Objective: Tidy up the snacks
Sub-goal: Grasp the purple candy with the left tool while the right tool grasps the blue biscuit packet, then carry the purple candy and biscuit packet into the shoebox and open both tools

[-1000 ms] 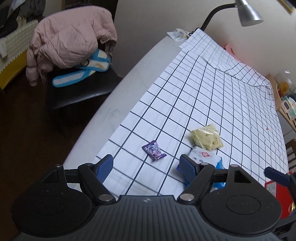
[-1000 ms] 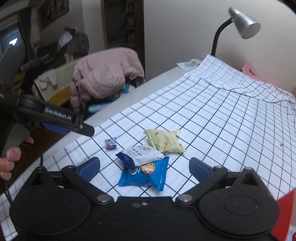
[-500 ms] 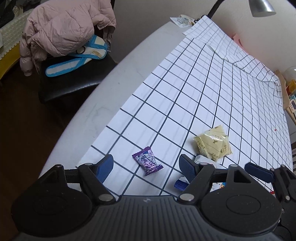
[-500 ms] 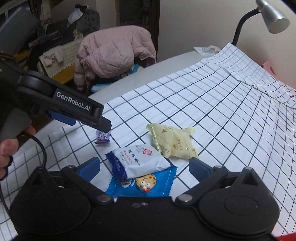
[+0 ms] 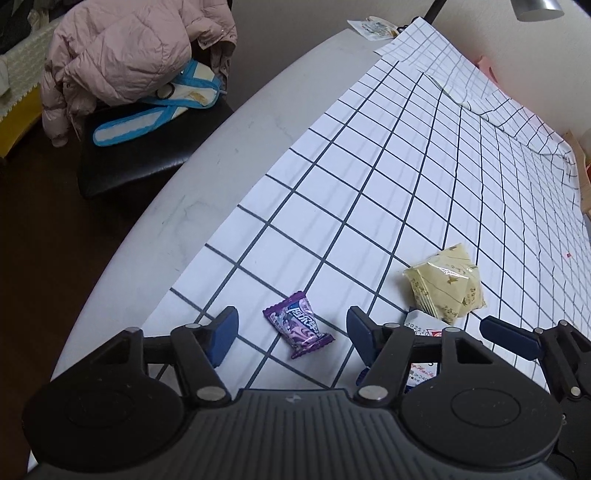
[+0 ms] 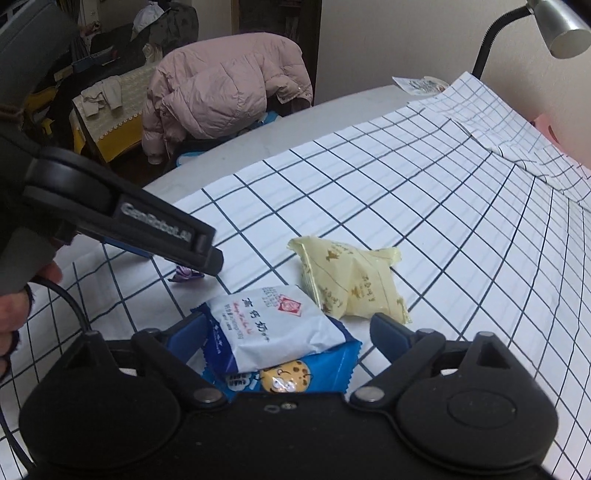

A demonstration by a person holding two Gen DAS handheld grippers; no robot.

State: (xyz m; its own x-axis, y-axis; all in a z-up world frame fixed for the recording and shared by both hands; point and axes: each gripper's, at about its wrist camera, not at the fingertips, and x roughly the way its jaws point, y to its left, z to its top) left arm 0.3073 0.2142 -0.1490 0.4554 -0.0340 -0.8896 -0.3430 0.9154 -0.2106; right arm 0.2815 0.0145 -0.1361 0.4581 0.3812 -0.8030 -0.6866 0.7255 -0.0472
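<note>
**Now over the snack pile, both tongs closing in, nothing gripped**

Purple candy (image 5: pixel 297 325) lies flat on the grid cloth (image 5: pixel 388 177), between my left gripper (image 5: pixel 291 332) pads. Pads stand clear of it on both sides, so not clamped. Left jaws have just been closing, with the candy in the gap but untouched.

White packet (image 6: pixel 275 328) with red logo sits on top of the blue cookie packet (image 6: pixel 317 373), overlapping it. My right gripper (image 6: pixel 291 332) straddles both. Its left pad looks to be right at the packets' edge; I cannot tell if it touches. Its right pad is apart from them. Right jaws have just been closing a little, still wide, not pressing on anything I can confirm.

Yellow packet (image 6: pixel 351 284) lies just beyond the white one, touching or overlapping its far corner, and is outside both jaws.

From the right wrist view my left tool crosses in from the left, my hand (image 6: pixel 14 295) on its grip, its tip over the candy.

Farther out: bare table edge (image 5: pixel 229 147), pink jacket (image 5: pixel 129 51) on a chair (image 5: pixel 140 155), desk lamp (image 6: pixel 554 29) at the far end.
</note>
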